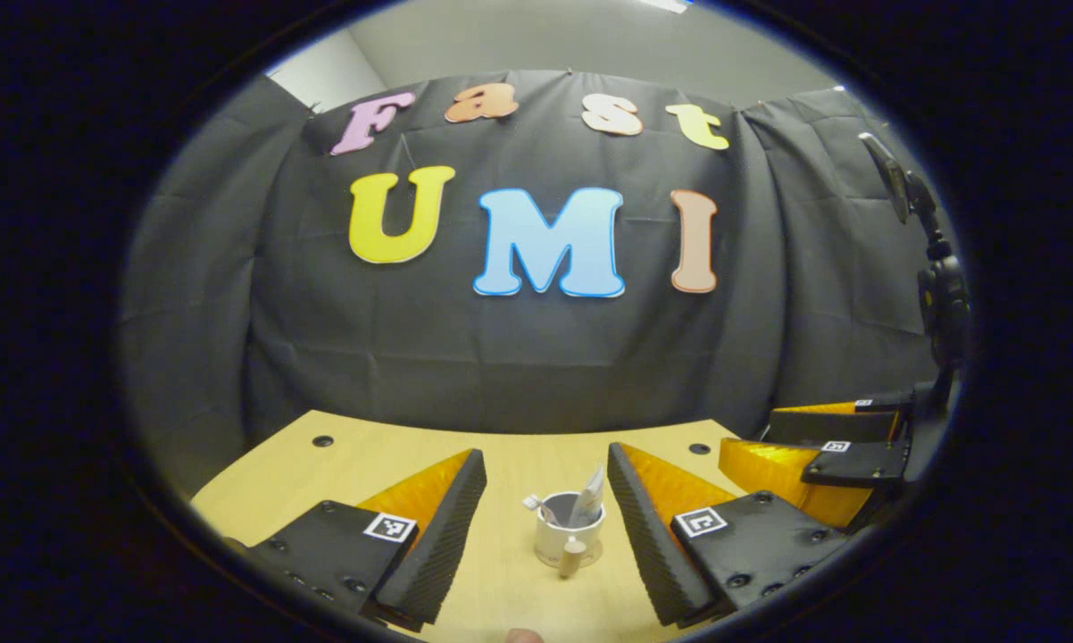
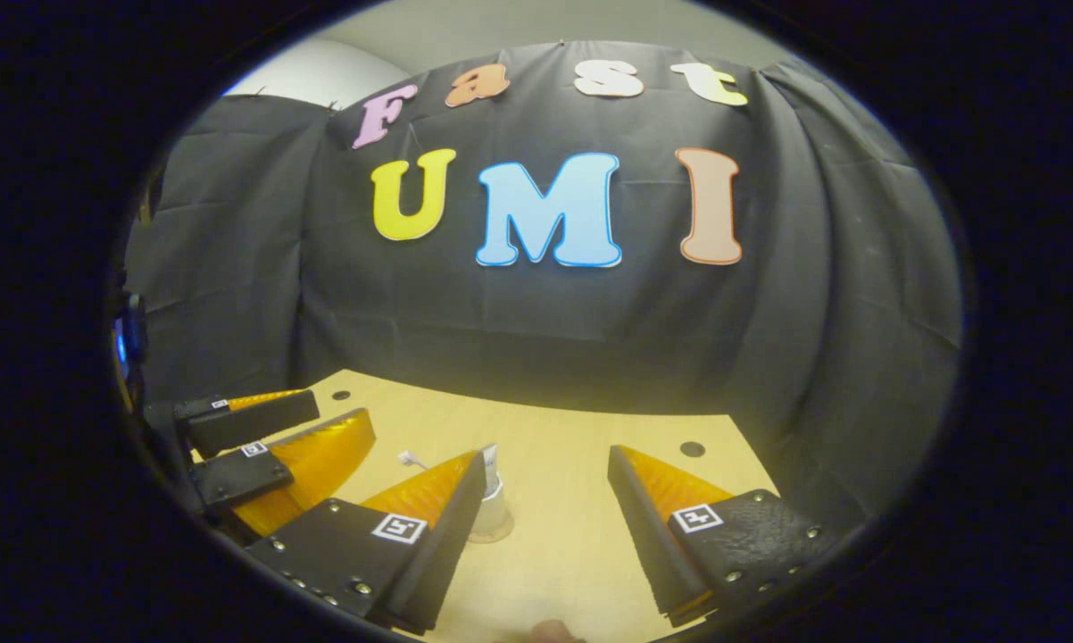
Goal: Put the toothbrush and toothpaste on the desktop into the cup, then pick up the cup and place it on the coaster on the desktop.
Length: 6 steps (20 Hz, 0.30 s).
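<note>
Black cloth is hanging behind a pale wooden counter (image 1: 501, 464), and on it a white cup (image 1: 569, 538) is standing upright between the two fingers of the left claw (image 1: 545, 527), with the toothbrush (image 1: 536, 506) leaning at its left side and the toothpaste (image 1: 590, 500) sticking up at its right, so both appear already loaded. A thin disc is showing under the cup's base in the right gripper view; it may be the coaster (image 2: 490, 537), but I cannot tell for sure. The left claw is standing wide open and holding nothing, its ribbed pads well apart from the cup on both sides. If the cup is not yet on the coaster, the step in hand is, by my judgement, the lift: the claw should be coming in level, centring the cup, closing below the rim and clear of the small handle-like piece at the front, then rising straight so nothing tips out. The right claw (image 2: 545, 509) is likewise wide open and empty, the cup sitting partly hidden behind its left finger (image 2: 452, 509). The left gripper view is giving the cup's open mouth and contents; the right gripper view is giving its base and the left claw off at the left.
</note>
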Tool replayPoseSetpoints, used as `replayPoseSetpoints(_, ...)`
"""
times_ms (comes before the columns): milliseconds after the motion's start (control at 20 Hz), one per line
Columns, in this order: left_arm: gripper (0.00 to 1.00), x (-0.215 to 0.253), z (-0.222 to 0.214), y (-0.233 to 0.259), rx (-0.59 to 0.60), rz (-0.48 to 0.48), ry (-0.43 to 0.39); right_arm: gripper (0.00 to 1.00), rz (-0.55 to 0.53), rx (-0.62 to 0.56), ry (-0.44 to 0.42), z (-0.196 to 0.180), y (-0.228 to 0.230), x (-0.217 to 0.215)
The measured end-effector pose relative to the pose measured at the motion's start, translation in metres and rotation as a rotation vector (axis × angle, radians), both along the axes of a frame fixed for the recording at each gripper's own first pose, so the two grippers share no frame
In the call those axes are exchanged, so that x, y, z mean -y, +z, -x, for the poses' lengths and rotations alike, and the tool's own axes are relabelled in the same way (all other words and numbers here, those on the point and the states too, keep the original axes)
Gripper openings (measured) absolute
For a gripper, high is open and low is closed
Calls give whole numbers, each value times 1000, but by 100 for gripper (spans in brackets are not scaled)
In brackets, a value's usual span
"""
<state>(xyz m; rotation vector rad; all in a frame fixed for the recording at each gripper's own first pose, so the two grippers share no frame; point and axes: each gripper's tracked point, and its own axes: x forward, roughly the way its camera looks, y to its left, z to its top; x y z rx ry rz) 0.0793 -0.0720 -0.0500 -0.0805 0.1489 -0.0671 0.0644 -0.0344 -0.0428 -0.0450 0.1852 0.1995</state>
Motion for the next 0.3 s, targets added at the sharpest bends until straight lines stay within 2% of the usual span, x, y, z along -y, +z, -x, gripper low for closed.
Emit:
replayPoseSetpoints(100,96,-16,6,7,20,16,32,85,13,37,14,8,12,-7)
replayPoseSetpoints(250,96,-33,18,28,67,-19,50,84,34,116,11,11,36,-22)
replayPoseSetpoints(300,82,-37,20,38,98,-19,51,85,28,118,20,10,37,-32)
